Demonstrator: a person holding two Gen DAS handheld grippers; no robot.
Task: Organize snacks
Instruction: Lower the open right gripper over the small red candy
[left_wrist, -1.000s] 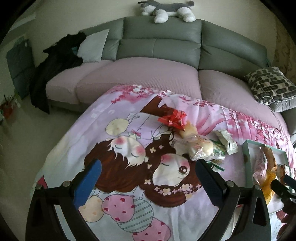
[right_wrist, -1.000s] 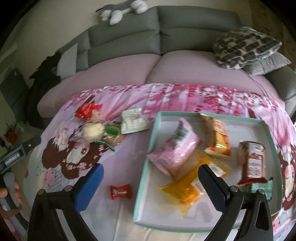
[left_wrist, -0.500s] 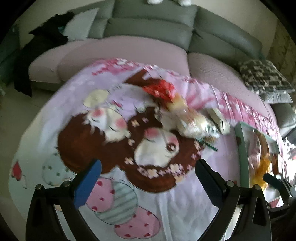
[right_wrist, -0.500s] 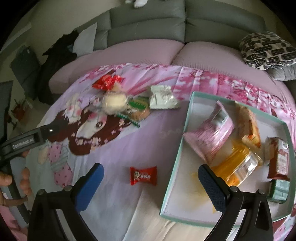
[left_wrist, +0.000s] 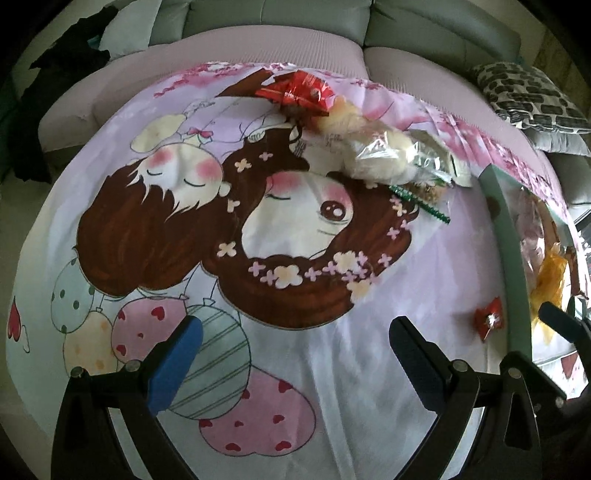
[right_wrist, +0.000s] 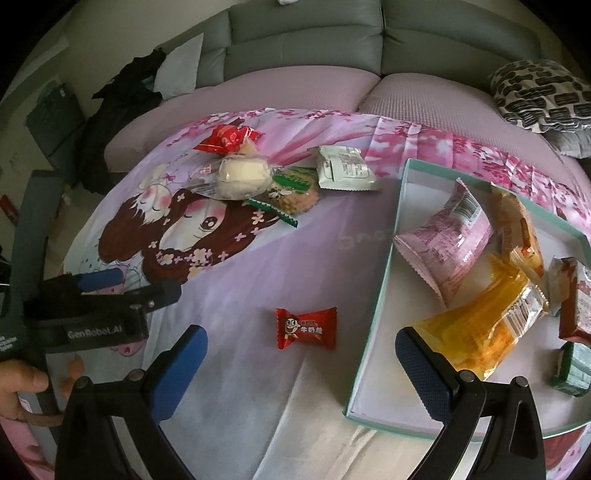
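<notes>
- Snacks: red candy (right_wrist: 306, 328) w/ cartoon face and white print, twisted ends, lies flat on the cartoon cloth (right_wrist: 258, 266) over the surface, just left of the tray (right_wrist: 373, 332), not touching it.
- Far pile on cloth: red wrapper (right_wrist: 227, 138), clear bag w/ pale bun (right_wrist: 242, 176), green-edged cookie pack (right_wrist: 295, 192), white-green packet (right_wrist: 345, 168); all touching or overlapping.
- Tray is teal-rimmed w/ white floor; inside: pink bag (right_wrist: 448, 242), orange bag (right_wrist: 484, 328), tan stick pack (right_wrist: 517, 225), brown-red bar (right_wrist: 578, 306), small green pack (right_wrist: 572, 365).
- Vs 0.5 s ago: right view sits closer to the candy, which is now larger and more central; the tray's right part runs out of frame. Left view is now sharp instead of blurred, lower over the cloth, and the candy (left_wrist: 489, 319) has come into sight near the tray rim (left_wrist: 513, 258).
- Right tongs (right_wrist: 301, 360): spread wide, nothing between them; candy lies just ahead, about midway between the blue pads (right_wrist: 177, 369), slightly nearer the left pad. The right finger overlaps the tray's near-left corner in view.
- Left tongs (left_wrist: 295, 363): spread wide, holding nothing, over the balloon print; candy is off to their right, beyond the right finger. Pile is well ahead.
- Left tongs (right_wrist: 107, 280) also show at the right view's left edge, hand (right_wrist: 22, 380) on the grip.
</notes>
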